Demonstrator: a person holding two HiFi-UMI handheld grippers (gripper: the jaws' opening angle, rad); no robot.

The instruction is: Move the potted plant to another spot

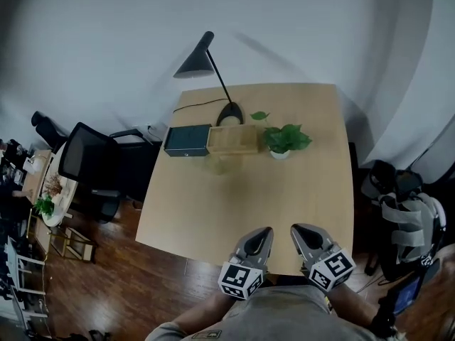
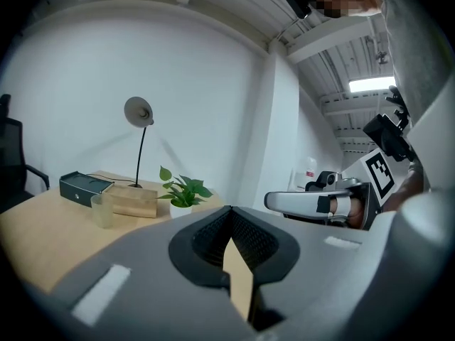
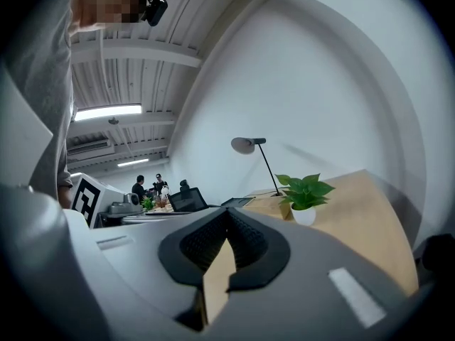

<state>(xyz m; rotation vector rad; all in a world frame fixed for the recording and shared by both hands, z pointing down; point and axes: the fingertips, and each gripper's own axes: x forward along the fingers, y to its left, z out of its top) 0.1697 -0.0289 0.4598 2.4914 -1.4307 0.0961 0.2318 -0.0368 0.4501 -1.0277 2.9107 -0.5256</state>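
A small green potted plant (image 1: 283, 141) in a white pot stands on the far half of the wooden table (image 1: 306, 197), right of a wooden box (image 1: 232, 139). The plant (image 2: 183, 193) shows far ahead in the left gripper view, and the plant (image 3: 303, 197) also far ahead in the right gripper view. My left gripper (image 1: 261, 236) and right gripper (image 1: 300, 234) hover side by side over the table's near edge, both shut with nothing between the jaws and well short of the plant.
A black desk lamp (image 1: 207, 73) stands at the table's back, with a dark box (image 1: 186, 140) left of the wooden box and a pale cup (image 1: 218, 165) in front. A black office chair (image 1: 99, 169) is at the left, and a bag (image 1: 407, 215) lies at the right.
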